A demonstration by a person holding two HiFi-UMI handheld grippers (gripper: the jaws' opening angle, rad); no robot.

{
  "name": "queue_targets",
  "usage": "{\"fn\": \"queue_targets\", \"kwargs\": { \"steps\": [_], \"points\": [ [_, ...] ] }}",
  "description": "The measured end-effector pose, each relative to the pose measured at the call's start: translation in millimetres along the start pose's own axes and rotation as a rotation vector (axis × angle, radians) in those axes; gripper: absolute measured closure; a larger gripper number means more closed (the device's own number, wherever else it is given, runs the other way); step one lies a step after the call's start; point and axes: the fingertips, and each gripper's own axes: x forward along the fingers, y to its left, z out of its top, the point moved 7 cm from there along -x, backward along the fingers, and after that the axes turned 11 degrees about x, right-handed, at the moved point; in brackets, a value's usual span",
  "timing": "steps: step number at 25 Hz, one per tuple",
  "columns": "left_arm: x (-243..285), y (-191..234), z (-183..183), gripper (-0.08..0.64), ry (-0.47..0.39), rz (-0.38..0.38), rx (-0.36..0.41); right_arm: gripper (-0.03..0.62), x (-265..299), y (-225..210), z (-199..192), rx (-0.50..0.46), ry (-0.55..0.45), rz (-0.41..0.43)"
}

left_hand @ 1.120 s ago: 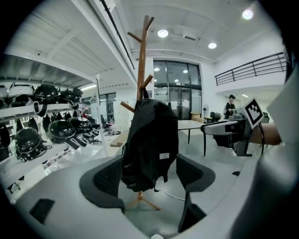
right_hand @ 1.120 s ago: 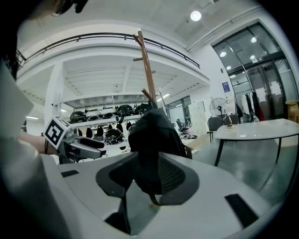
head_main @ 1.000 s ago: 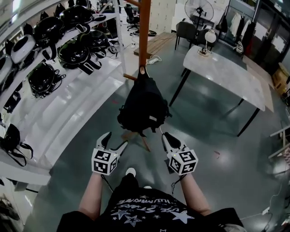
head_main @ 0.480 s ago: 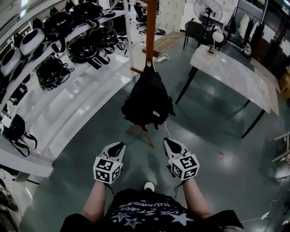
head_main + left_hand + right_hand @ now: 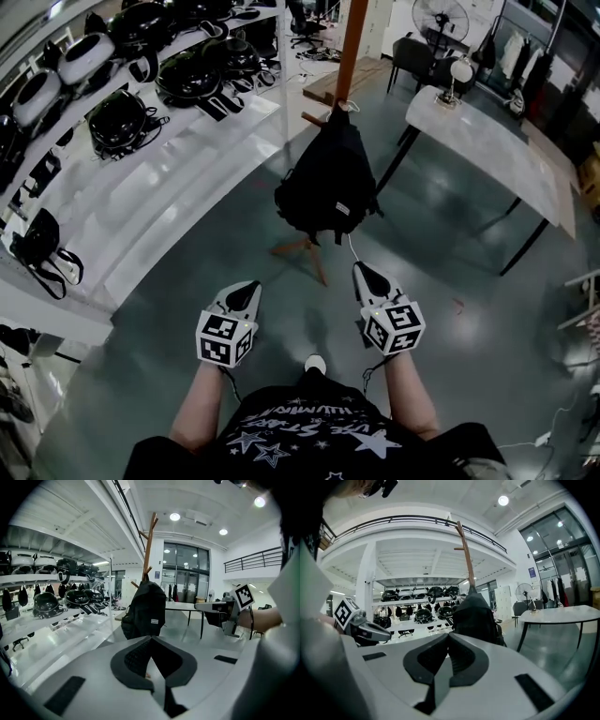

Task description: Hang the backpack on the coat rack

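Since backpack (image 5: 330, 183) already hangs from peg on coat rack (image 5: 352, 42), at 12 o'clock of both tongs and well apart, hanging step judged complete.
Left tongs (image 5: 247, 287): jaws just closed, nothing between.
Right tongs (image 5: 365, 273): jaws together, empty.
Next move: none required; confirm strap seated on peg.

I see the backpack (image 5: 328, 183) in matt black cloth, coat rack (image 5: 352, 37) of smooth brown wood, floor (image 5: 469, 375) glossy, helmets (image 5: 117, 124) shiny black
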Motion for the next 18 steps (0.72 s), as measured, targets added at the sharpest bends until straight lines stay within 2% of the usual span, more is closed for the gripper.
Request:
{"fn": "queue_targets", "kwargs": {
  "steps": [6,18],
  "points": [
    [-58,-1,-25,0.544,0.010,0.004,-0.002,0.583,-33,47,-15,-0.026,0.009,-0.015],
    [-136,-15,-59,0.544,-0.017,0.018,0.008,0.583,-89,114,-46,-0.060,0.019,-0.036]
  ]
}}
